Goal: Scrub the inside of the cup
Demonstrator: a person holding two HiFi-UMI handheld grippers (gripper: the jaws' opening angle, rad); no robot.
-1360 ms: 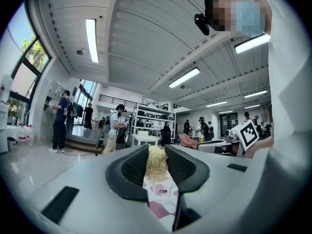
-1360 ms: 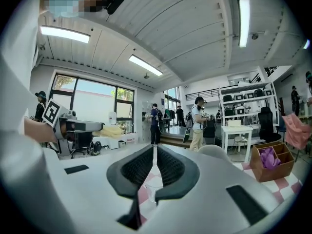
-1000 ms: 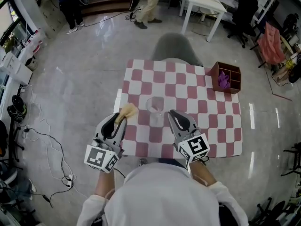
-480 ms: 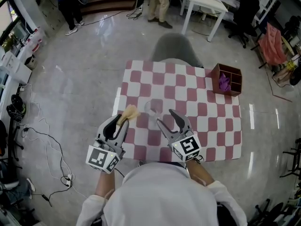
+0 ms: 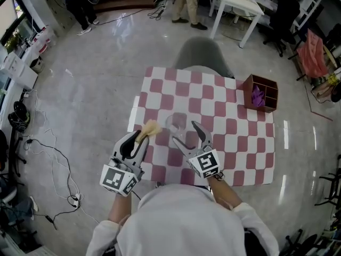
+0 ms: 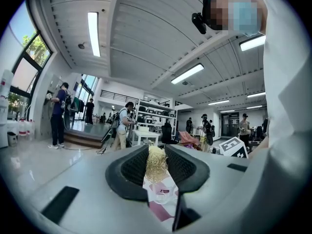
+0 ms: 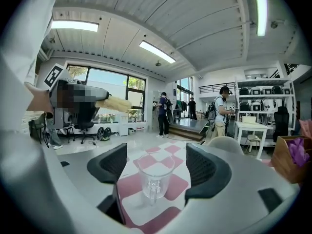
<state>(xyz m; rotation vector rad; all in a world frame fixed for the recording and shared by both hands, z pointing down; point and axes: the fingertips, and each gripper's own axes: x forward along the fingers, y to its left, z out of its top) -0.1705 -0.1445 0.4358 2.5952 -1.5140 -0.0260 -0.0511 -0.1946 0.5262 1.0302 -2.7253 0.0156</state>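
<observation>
A clear glass cup [image 5: 177,124] stands upright on the red-and-white checked table [image 5: 234,143]. My right gripper [image 5: 186,134] is just short of it, and its jaws are opening. In the right gripper view the cup [image 7: 155,176] shows in the gap of the right gripper [image 7: 158,165], and neither pad touches it. My left gripper [image 5: 139,138] hovers over the table's near left edge, shut on a straw-coloured scrubber [image 5: 151,128]. From the left gripper view the scrubber [image 6: 156,163] fills the gap of the left gripper [image 6: 157,165], with the cup [image 6: 161,197] below.
A brown wooden box [image 5: 260,92] with purple cloth in it sits at the table's far right corner. A grey chair [image 5: 203,56] stands behind the table. Farther back are a white table [image 5: 237,0] and standing people. Cables lie on the floor at the left.
The right gripper's jaws went from shut to wide apart, and it slid left toward the cup. The left gripper with the scrubber barely moved.
</observation>
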